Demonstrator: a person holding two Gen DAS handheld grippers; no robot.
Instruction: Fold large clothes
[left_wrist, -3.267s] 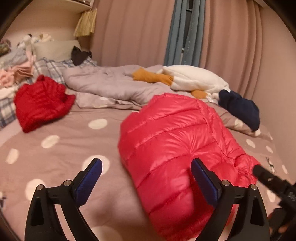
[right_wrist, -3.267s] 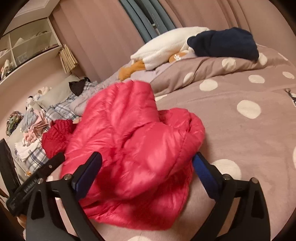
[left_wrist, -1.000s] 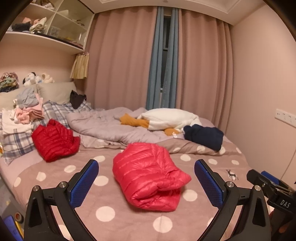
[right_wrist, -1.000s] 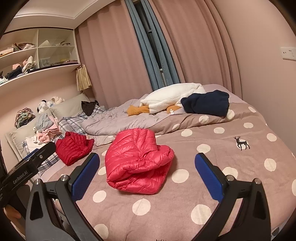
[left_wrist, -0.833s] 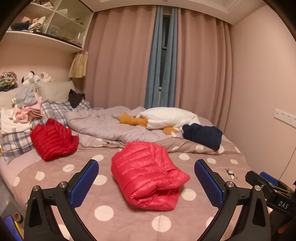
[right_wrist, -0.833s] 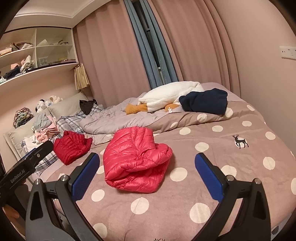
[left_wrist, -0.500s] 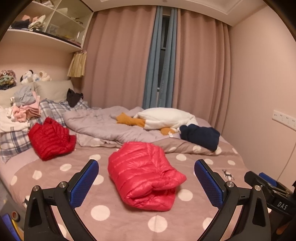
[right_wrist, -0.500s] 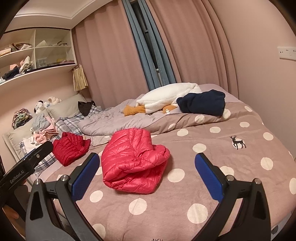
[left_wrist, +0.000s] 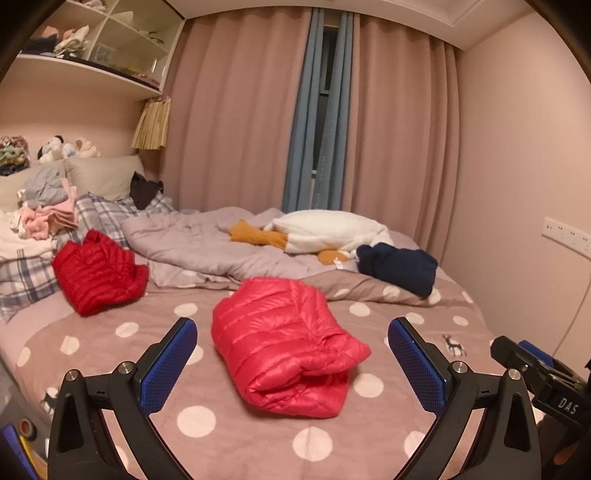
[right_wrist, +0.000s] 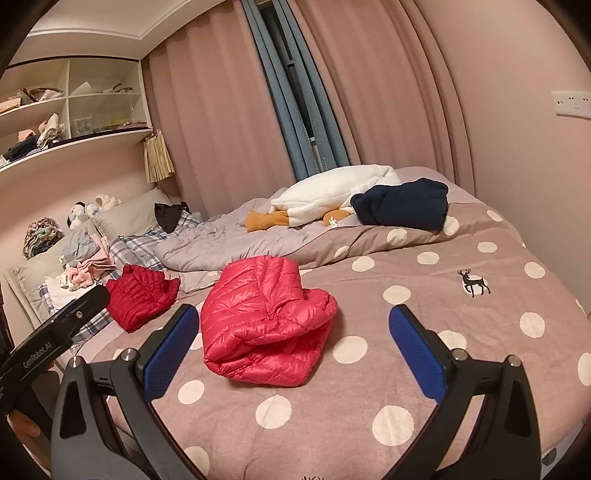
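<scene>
A bright pink-red puffer jacket (left_wrist: 284, 343) (right_wrist: 262, 325) lies folded into a bundle on the dotted mauve bedspread (left_wrist: 207, 421) (right_wrist: 424, 302). My left gripper (left_wrist: 291, 365) hangs well back from it, open, with nothing between its blue pads. My right gripper (right_wrist: 291, 354) is likewise open and empty, held away from the bed's near edge. A darker red puffer jacket (left_wrist: 96, 273) (right_wrist: 142, 295) sits folded further left, near the pillows. Each view catches the other gripper's black body at its edge.
A rumpled grey duvet (left_wrist: 207, 247), a white and orange plush (left_wrist: 321, 232) and a folded navy garment (left_wrist: 399, 266) lie at the back. Piled clothes (left_wrist: 40, 218) rest on plaid pillows at left. Curtains (left_wrist: 388, 140) and a wall with sockets (left_wrist: 565, 236) bound the bed.
Both grippers have drawn far back from the pink-red jacket, which now lies folded and free on the bed. Over the last second the views shift only slightly.
</scene>
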